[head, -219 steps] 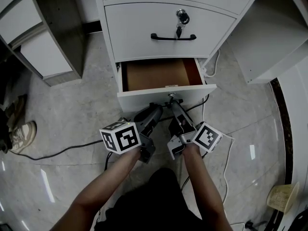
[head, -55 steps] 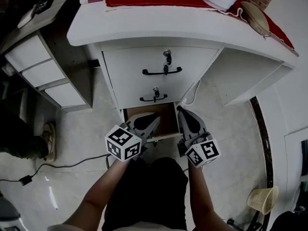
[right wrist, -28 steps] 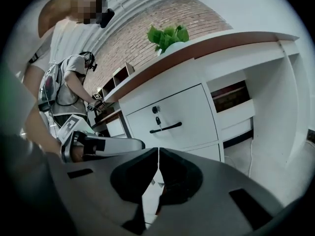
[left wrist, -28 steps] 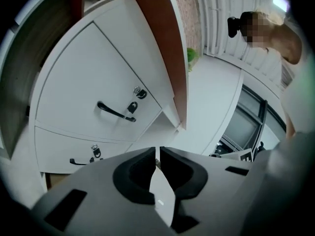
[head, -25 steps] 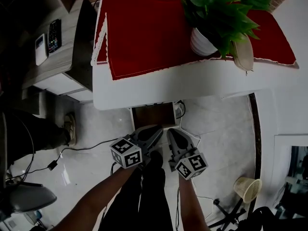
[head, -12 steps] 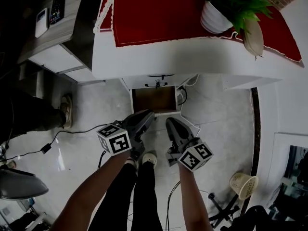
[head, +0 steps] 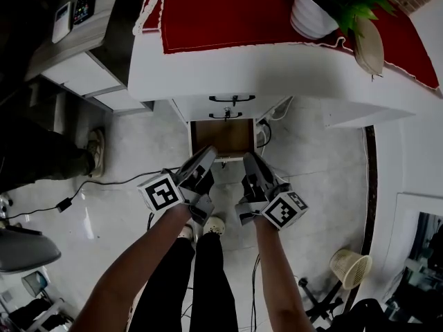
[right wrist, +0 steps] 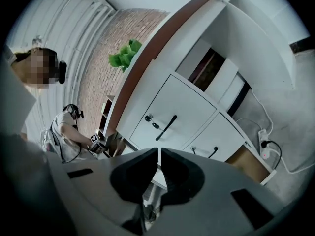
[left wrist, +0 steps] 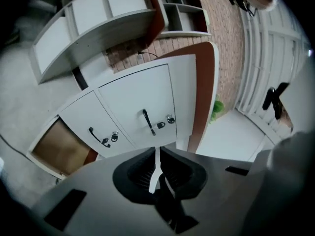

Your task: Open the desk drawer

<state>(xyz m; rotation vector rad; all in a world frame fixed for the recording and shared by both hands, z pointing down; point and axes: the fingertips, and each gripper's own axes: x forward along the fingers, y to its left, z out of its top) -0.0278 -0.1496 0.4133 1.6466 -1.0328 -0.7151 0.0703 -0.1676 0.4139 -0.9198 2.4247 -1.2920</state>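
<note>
Backing off from the table (head: 277, 68), the left claw (head: 209, 151) and right claw (head: 248, 157) hang well clear of the drawer (head: 223, 135), each narrowed to an empty slit, while it stays pulled out, so the opening looks done.

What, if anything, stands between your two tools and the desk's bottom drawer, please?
Nothing visible does. The bottom drawer stands pulled out, and the left tool and right tool, both shut and empty, hang in open air facing the desk, apart from the drawer.
</note>
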